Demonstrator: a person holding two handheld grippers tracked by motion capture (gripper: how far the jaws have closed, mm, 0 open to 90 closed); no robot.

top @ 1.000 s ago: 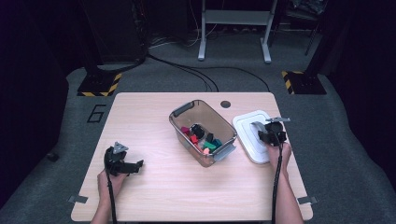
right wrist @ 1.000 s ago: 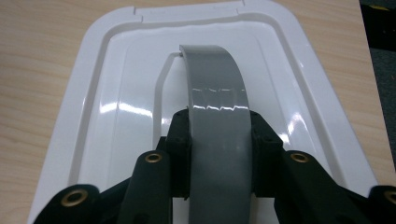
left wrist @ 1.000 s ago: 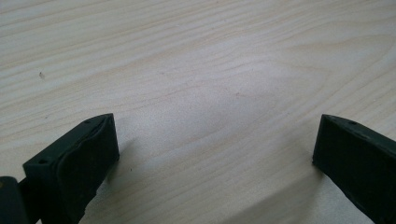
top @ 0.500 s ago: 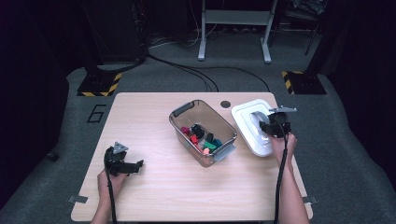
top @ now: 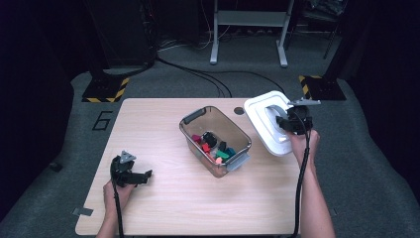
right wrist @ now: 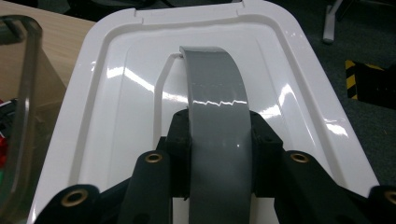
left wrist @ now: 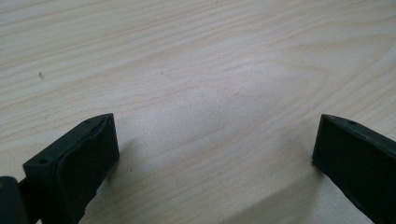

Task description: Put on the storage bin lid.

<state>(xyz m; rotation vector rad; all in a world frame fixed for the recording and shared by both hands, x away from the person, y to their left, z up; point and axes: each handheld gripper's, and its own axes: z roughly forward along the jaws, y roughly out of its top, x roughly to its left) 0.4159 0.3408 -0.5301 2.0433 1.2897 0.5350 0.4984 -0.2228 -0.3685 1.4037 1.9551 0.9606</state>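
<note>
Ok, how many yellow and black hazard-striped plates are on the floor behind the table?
2: one striped plate behind the table's far left corner, one behind its far right corner.

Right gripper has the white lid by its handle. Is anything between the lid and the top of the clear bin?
Nothing visible blocks it. The white lid, clamped at its grey handle by the right gripper, hangs tilted just right of the clear bin. The bin's rim is open, its small coloured pieces lie below it, and the left gripper rests far off.

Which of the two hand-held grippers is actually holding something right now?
The right hand-held gripper: its jaws are clamped on the white lid's grey handle. The left hand-held gripper is open over bare table.
</note>
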